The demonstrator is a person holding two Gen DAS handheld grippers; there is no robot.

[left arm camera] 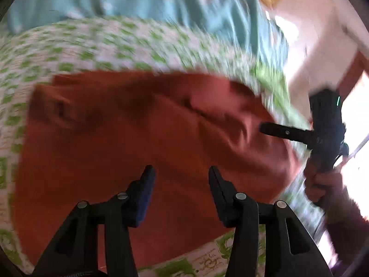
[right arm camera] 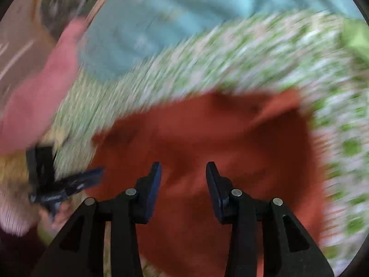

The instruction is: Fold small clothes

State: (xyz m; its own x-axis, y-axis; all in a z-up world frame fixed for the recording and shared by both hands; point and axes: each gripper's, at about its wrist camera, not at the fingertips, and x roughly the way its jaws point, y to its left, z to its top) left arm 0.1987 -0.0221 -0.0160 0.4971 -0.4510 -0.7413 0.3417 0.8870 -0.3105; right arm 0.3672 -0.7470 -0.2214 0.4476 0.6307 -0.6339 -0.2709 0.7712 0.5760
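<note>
The garment, a rust-red piece, lies spread on the sheet, a white one with green print; it fills the middle of both views, rumpled along its far edge, with a small flap turned up at one far corner. It is laid out flat, I judge, so that its edges can be found and lifted for a fold; no fold looks made yet, though blur hides the detail.

The left gripper hangs over the near part of the cloth, jaws apart and holding nothing; it seems placed above the near hem to be ready for a pinch. The right gripper also hangs over the cloth with its jaws apart and empty; from the left view it sits at the cloth's right edge, fingers pointing inward, which suits taking the opposite side so the two can lift together.

A blue blanket lies bunched beyond the sheet, well apart from the garment; it plays no part. Both views are smeared, so the grippers are likely in motion.
</note>
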